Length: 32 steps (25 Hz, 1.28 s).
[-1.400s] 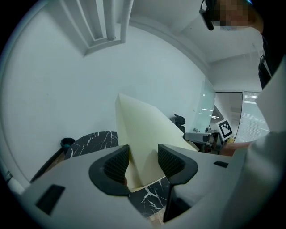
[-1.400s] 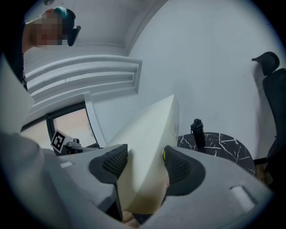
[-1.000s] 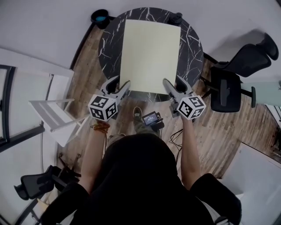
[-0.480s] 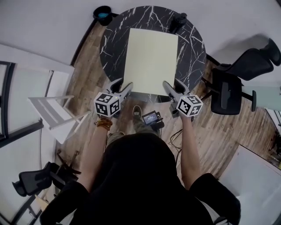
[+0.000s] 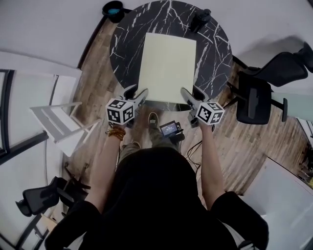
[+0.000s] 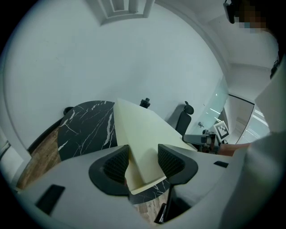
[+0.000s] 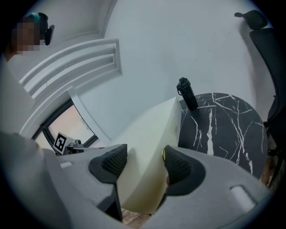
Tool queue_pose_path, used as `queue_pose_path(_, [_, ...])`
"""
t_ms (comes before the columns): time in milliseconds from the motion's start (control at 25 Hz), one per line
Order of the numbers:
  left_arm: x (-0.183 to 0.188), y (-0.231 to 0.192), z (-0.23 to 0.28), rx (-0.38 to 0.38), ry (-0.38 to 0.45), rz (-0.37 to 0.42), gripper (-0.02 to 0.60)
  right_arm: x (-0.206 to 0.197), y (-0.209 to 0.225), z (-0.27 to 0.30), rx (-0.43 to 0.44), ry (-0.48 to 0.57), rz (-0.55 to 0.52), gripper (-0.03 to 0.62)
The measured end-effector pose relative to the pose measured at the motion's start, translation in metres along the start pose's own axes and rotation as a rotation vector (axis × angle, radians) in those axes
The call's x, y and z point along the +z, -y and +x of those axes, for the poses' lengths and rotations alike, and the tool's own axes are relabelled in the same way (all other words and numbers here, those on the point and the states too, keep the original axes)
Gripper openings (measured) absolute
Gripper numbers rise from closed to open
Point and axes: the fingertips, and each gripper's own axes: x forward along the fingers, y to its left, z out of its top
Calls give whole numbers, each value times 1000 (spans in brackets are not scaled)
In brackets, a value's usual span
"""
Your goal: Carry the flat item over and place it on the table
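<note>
A pale yellow flat board (image 5: 168, 66) lies over the round black marble table (image 5: 127, 39), with its near edge at the table's near rim. My left gripper (image 5: 136, 92) grips the near left corner and my right gripper (image 5: 192, 91) the near right corner. In the left gripper view the board (image 6: 138, 134) runs between the jaws of the left gripper (image 6: 143, 161), above the table (image 6: 85, 129). In the right gripper view the board (image 7: 147, 138) fills the gap of the right gripper (image 7: 145, 165). Whether the board rests on the tabletop, I cannot tell.
A black bottle (image 5: 199, 19) stands at the table's far edge, close to the board's far right corner. A dark bowl with a blue inside (image 5: 112, 8) sits on the floor at far left. A black office chair (image 5: 254, 97) is on the right, a white folding chair (image 5: 58, 122) on the left.
Both grippers and the board have moved a little forward, so that more of the board lies over the table. The grip at both corners is unchanged.
</note>
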Motion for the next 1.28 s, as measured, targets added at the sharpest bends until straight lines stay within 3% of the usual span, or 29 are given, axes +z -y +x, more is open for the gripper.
queue_pose_path(1280, [-62, -26, 31, 29, -116, -101, 204, -63, 39, 20, -58, -128, 112, 264])
